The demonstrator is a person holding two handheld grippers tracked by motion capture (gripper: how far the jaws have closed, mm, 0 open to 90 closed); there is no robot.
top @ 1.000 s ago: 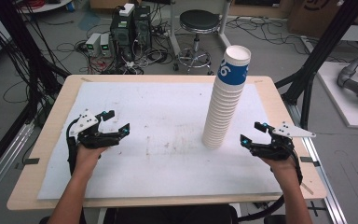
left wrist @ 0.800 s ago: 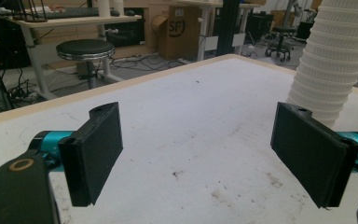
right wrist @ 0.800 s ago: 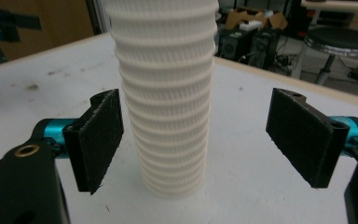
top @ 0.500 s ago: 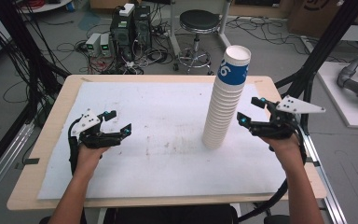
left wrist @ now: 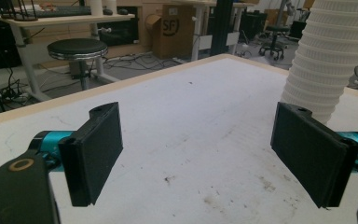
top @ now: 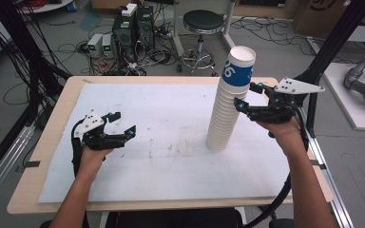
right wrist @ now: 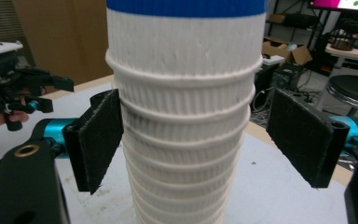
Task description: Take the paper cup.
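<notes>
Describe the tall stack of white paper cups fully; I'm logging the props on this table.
The tall stack of white paper cups stands mouth-down and leans slightly on the white sheet covering the wooden table, right of centre. Ribbed walls and rolled rims ring it closely; the topmost cup carries a blue band with white print. The right tool has its open jaws on either side of the upper stack: one pad looks close to it, the other clearly apart.

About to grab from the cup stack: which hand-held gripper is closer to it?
Right. The right hand-held gripper stands open around the upper part of the cup stack, one pad close beside it. The left hand-held gripper rests open on the table, well apart from it.
</notes>
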